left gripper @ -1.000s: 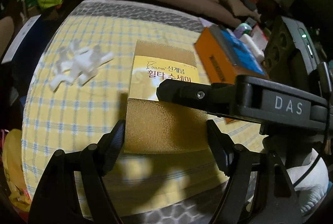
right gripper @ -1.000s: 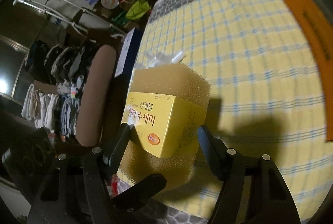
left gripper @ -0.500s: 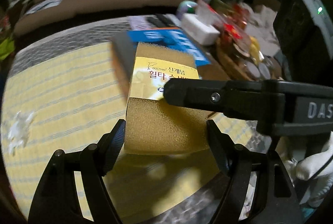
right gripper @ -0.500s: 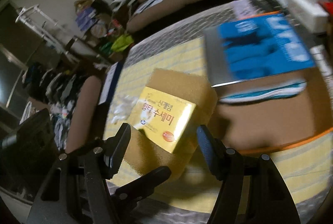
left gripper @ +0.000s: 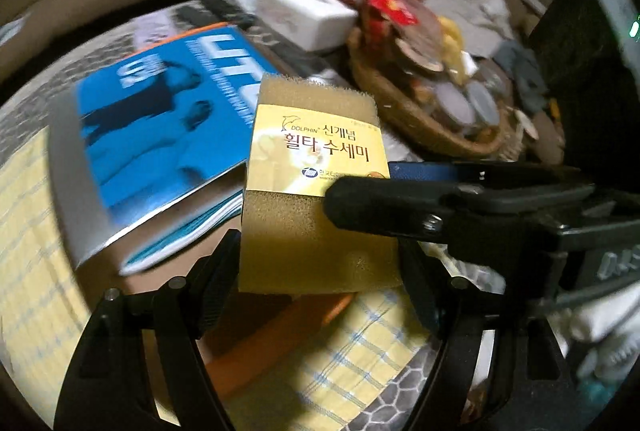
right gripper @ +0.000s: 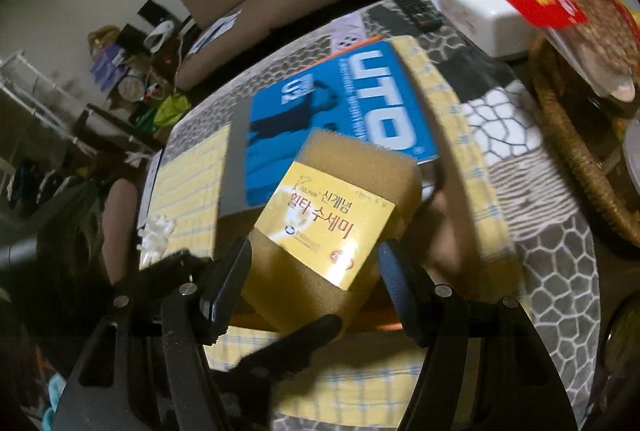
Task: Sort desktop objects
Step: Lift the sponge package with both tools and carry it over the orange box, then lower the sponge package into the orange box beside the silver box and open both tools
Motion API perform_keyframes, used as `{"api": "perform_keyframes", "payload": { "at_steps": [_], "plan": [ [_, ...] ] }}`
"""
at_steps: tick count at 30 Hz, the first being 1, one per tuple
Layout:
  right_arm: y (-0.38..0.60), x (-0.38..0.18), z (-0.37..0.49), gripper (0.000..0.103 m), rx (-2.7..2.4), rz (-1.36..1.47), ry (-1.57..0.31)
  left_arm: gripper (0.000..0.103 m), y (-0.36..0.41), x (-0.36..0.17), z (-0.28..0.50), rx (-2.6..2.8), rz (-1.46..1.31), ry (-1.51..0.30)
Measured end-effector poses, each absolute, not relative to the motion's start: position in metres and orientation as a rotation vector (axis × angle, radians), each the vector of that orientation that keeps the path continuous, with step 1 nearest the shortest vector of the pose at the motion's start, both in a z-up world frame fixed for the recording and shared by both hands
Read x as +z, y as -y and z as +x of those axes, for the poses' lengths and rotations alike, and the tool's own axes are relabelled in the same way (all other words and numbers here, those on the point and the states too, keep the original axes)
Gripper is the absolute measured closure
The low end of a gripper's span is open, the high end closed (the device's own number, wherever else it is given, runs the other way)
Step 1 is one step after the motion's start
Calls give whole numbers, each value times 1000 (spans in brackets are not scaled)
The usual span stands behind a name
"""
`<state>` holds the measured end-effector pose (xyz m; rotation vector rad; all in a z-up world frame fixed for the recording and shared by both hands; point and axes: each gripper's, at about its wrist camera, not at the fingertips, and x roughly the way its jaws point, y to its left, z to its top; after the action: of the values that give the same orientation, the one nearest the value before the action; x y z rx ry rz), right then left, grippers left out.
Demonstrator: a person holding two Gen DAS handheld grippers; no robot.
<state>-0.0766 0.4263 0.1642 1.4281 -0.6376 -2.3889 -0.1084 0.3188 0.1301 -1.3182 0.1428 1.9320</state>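
With both the left tongs (left gripper: 320,251) and right tongs (right gripper: 316,283) clamped on the yellow-banded tan sponge block (left gripper: 316,191), a good placement needed equal squeeze until it settled beside the blue book (left gripper: 160,127).

You see a tan-yellow sponge (left gripper: 316,239) between your black claws, wrapped in a yellow band (left gripper: 318,151) with dark red lettering. Past it lies a bright blue book (right gripper: 340,103) with white letters. Under both spreads a yellow cloth (left gripper: 372,347) checked in blue. Beyond to the right sit a white box (right gripper: 480,7) and a brown woven basket (right gripper: 576,151).
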Motion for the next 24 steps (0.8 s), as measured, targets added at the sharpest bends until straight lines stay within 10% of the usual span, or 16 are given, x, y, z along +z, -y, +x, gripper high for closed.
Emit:
{"api": "perform_keyframes", "payload": {
  "at_steps": [10, 24],
  "plan": [
    [-472, 169, -69, 34, -2495, 1369, 612, 29, -338, 117, -103, 1671, -1167, -571],
    [-446, 136, -87, 33, -2424, 1492, 488, 27, -348, 102, -111, 1524, -1157, -706]
  ]
}}
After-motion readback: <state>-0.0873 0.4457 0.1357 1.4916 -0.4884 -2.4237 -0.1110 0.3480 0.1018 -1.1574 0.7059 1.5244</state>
